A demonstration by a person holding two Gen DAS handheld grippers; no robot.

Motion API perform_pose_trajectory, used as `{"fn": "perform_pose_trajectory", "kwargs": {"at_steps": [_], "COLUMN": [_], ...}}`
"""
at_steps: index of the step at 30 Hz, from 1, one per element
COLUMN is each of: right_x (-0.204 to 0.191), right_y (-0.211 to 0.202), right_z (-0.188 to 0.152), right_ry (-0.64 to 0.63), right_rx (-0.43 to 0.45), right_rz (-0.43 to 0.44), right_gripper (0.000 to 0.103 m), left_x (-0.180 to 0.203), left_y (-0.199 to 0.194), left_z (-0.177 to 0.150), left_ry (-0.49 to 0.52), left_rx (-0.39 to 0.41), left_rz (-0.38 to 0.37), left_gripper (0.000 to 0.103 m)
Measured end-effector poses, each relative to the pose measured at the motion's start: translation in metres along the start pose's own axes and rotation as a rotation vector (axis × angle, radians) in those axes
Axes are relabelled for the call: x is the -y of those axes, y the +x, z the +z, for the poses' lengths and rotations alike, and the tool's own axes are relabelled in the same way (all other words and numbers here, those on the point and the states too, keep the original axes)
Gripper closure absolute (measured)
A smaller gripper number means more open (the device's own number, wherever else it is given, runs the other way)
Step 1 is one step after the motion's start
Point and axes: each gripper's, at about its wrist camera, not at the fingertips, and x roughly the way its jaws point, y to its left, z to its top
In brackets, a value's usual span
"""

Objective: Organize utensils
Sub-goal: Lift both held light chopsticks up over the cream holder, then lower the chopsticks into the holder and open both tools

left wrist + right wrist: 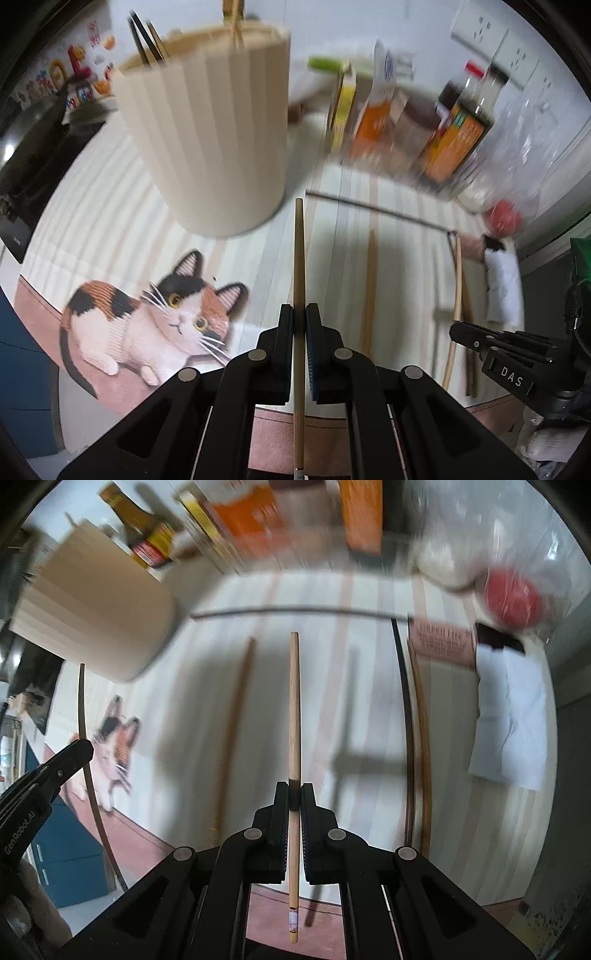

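Gripped chopstick (299,258) — chopsticks (147,40) in holder (207,125)

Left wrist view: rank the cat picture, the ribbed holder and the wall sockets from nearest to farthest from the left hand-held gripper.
1. Cat picture, on the mat just left of the left hand-held gripper, which grips a chopstick.
2. Ribbed holder, ahead and left.
3. Wall sockets, far upper right.

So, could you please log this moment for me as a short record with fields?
left gripper: shut on a wooden chopstick
right gripper: shut on another chopstick
holder: cream ribbed cup, upright, chopsticks already inside
loose on table: more chopsticks
backdrop: sauce bottles and boxes
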Motion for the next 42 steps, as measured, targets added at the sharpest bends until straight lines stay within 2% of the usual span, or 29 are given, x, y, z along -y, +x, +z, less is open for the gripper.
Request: {"fn": "perform_pose_trajectory", "kwargs": {"at_steps": [4,8,14,17,20,26,30,37,42], "right_x": [-0.009,-0.033,-0.086,-0.113,-0.143,-0.185,-0.202,-0.219,-0.223], "right_y": [-0.036,-0.074,-0.152,-0.174,-0.184,-0.169,-0.141,-0.093,-0.070], "right_z": [0.001,0.024,0.085,0.113,0.150,0.208,0.230,0.239,0.238], "right_ry": [-0.011,-0.022,-0.101,-0.138,-0.161,-0.170,-0.187,-0.227,-0.255], "right_rx": [0.099,0.213,0.387,0.455,0.509,0.529,0.513,0.440,0.388], "right_rz": [0.060,0.139,0.270,0.290,0.303,0.308,0.295,0.279,0.264], "right_gripper": [0.097,0.097,0.097,0.097,0.097,0.097,0.097,0.097,0.097], "left_x": [-0.005,-0.005,-0.019,-0.032,-0.046,-0.083,-0.103,-0.118,-0.123], "left_y": [-0.035,-0.084,-0.151,-0.168,-0.170,-0.137,-0.104,-0.055,-0.040], "left_z": [0.013,0.043,0.110,0.148,0.181,0.237,0.253,0.244,0.237], "left_ry": [-0.019,-0.039,-0.084,-0.111,-0.137,-0.202,-0.235,-0.274,-0.290], "left_rx": [0.085,0.211,0.394,0.460,0.490,0.478,0.428,0.329,0.294], "left_rz": [-0.020,-0.054,-0.083,-0.058,-0.027,0.018,0.029,0.032,0.033], "left_gripper": [0.099,0.099,0.099,0.099,0.099,0.099,0.099,0.099,0.099]}}
